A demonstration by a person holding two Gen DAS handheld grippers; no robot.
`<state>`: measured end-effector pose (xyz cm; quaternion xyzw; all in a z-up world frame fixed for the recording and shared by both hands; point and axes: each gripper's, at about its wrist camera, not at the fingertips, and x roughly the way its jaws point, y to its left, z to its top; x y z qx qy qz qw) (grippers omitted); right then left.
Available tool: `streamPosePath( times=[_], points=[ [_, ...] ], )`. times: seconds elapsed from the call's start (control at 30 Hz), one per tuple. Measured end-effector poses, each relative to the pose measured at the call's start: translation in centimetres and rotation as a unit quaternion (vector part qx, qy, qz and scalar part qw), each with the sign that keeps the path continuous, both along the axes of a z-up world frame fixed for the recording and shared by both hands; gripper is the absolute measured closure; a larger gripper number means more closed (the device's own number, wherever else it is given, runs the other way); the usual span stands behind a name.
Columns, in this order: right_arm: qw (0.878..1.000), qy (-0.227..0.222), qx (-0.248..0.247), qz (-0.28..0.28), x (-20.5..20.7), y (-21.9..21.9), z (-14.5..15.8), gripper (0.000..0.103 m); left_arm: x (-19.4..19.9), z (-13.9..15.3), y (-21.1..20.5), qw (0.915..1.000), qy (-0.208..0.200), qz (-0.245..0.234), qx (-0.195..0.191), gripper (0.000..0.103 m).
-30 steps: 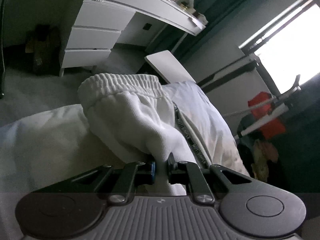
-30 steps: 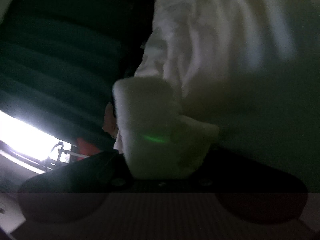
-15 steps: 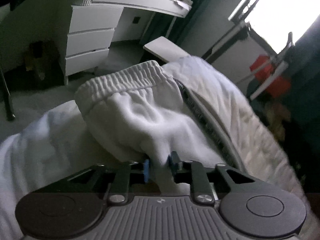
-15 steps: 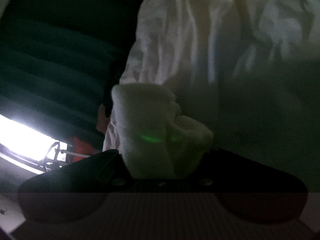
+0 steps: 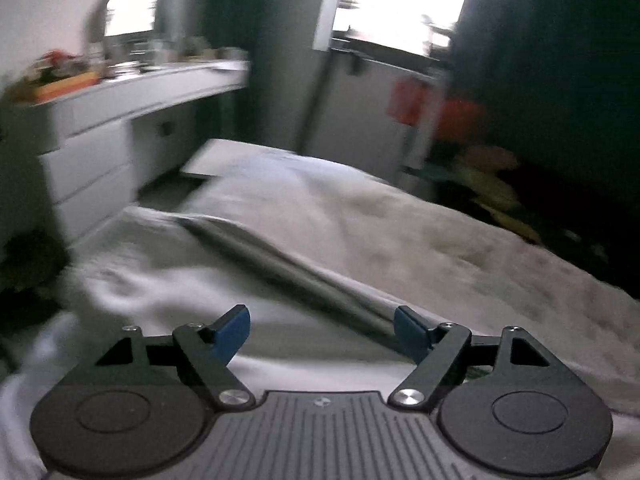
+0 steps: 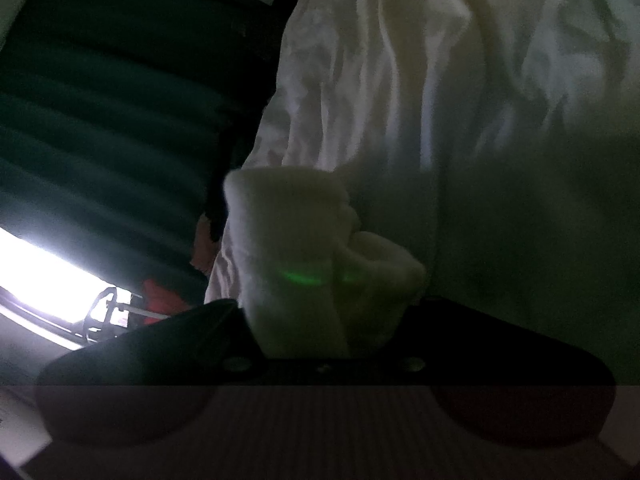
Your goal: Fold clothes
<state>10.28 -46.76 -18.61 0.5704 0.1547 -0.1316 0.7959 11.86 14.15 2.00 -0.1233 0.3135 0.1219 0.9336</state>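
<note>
Now that my left gripper [image 5: 322,330] has released the white sweatpants [image 5: 168,288] and stands open above them, that end rests on the bed [image 5: 460,240]. My right gripper [image 6: 324,336] stays clamped on a bunched cuff [image 6: 288,256]. Beyond the bed, dresser [image 5: 92,152] and window [image 5: 400,0] pose no obstruction.

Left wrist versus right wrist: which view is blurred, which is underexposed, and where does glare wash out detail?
Left wrist view: motion-smeared across the white garment and dresser, the left hand-held gripper sharp, the window blown out. Right wrist view: very dark, the right hand-held gripper nearly silhouetted under bunched white fabric, glare only at lower left.
</note>
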Motion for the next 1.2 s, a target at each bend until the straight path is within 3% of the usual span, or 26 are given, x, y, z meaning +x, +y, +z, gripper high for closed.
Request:
streamPosePath(
  times=[0.2,0.27,0.4,0.53,0.67,0.8,0.9,1.1,1.2],
  points=[
    [1.0,0.003,-0.023,-0.003,0.2,0.1,0.7,0.092,1.6,-5.4,-9.6,0.996,0.025,-0.086,-0.01,0.022],
    [0.999,0.006,-0.034,-0.001,0.1,0.2,0.9,0.092,1.9,-7.8,-11.5,0.9946,0.042,-0.095,0.005,0.022],
    [0.998,0.005,-0.056,0.006,0.2,0.3,1.7,0.092,2.7,-11.0,-12.5,0.9889,0.063,-0.115,0.07,0.022],
    [0.987,0.0,-0.16,0.011,0.4,3.3,4.7,0.092,3.2,-12.3,-13.5,0.9773,0.077,-0.141,0.138,0.019],
    [0.962,-0.006,-0.271,0.015,0.7,6.5,8.0,0.092,3.1,-12.8,-13.7,0.9745,0.075,-0.152,0.147,0.017],
    [0.925,-0.011,-0.379,0.02,0.9,9.7,11.3,0.093,2.9,-10.9,-12.1,0.9837,0.055,-0.145,0.091,0.016],
    [0.883,-0.034,-0.467,0.03,1.0,14.5,13.8,0.092,2.2,-8.6,-10.8,0.9884,0.03,-0.125,0.081,0.015],
    [0.773,-0.089,-0.619,0.104,0.2,27.2,14.5,0.092,-1.5,-5.2,-6.8,0.9947,-0.033,-0.081,0.054,0.007],
    [0.715,-0.099,-0.67,0.174,0.0,33.7,12.0,0.092,-3.0,-5.3,-4.4,0.9978,-0.04,-0.052,0.011,0.007]
  ],
)
